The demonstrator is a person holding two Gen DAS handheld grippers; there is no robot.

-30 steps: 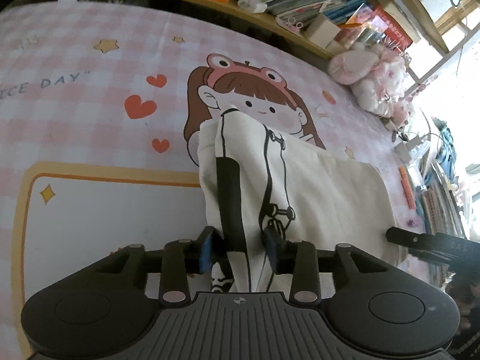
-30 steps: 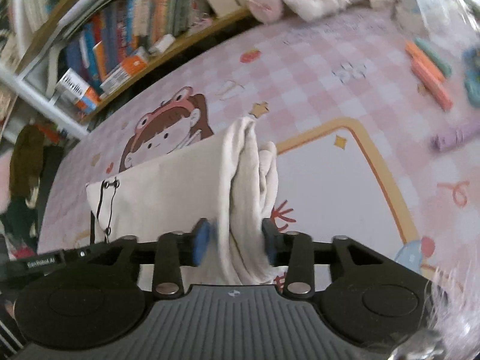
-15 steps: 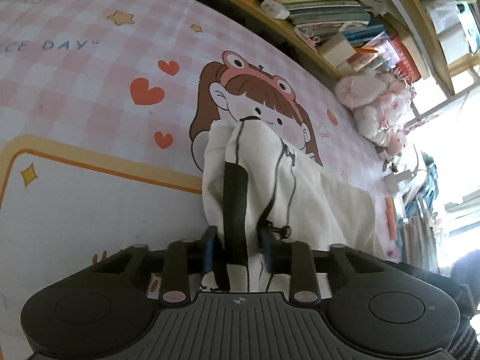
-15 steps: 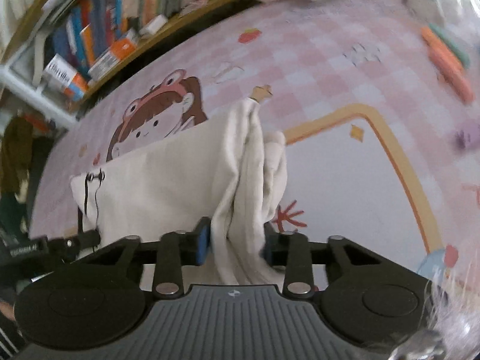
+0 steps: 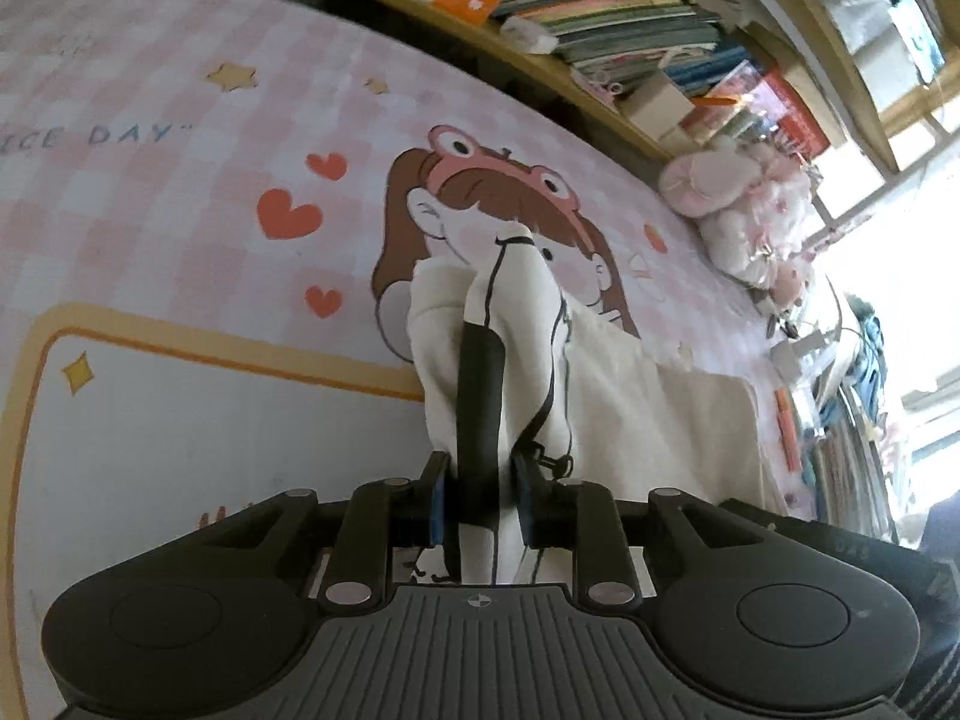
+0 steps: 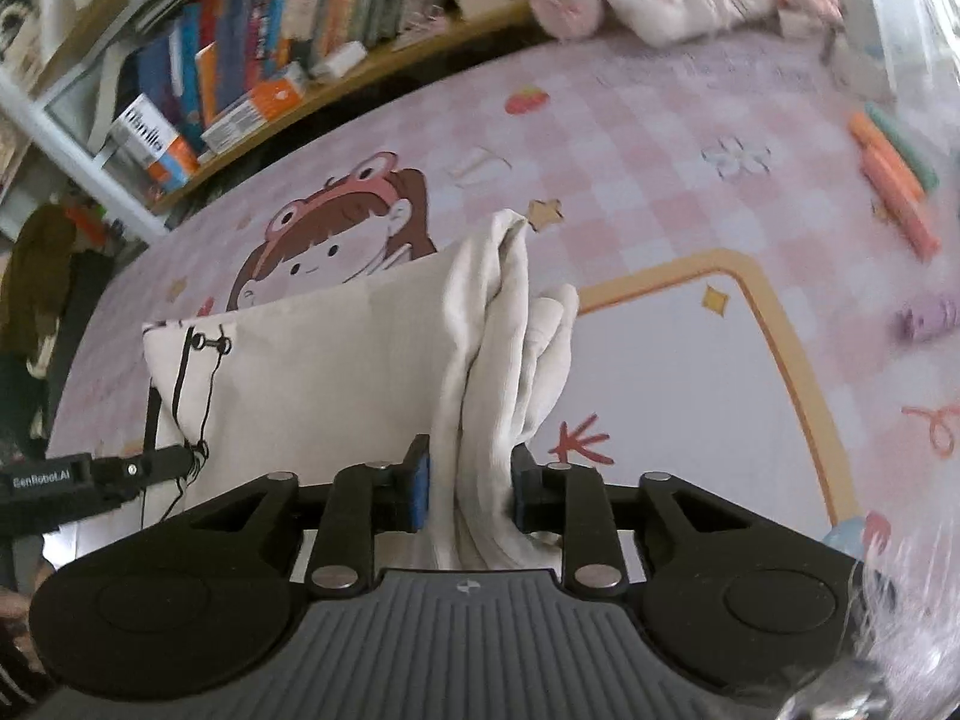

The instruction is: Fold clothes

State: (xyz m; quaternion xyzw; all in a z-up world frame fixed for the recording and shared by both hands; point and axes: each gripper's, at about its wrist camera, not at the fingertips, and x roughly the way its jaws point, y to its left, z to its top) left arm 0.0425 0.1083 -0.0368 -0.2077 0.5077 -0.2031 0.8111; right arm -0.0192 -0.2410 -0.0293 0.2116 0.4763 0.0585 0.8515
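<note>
L gripper [image 5: 478,507]: jaws easing apart a little, cream garment [image 5: 660,420] still bunched betw. pads. R gripper [image 6: 469,495]: pinching garment's other end. Garment stretched betw. both, above pink checked mat [image 5: 180,150].

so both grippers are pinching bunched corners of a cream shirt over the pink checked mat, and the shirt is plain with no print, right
Not quite. The cream shirt is not plain: the left wrist view shows black line drawing and a black band on it. The rest holds: the left gripper and right gripper each pinch bunched cloth over the pink checked mat.
</note>
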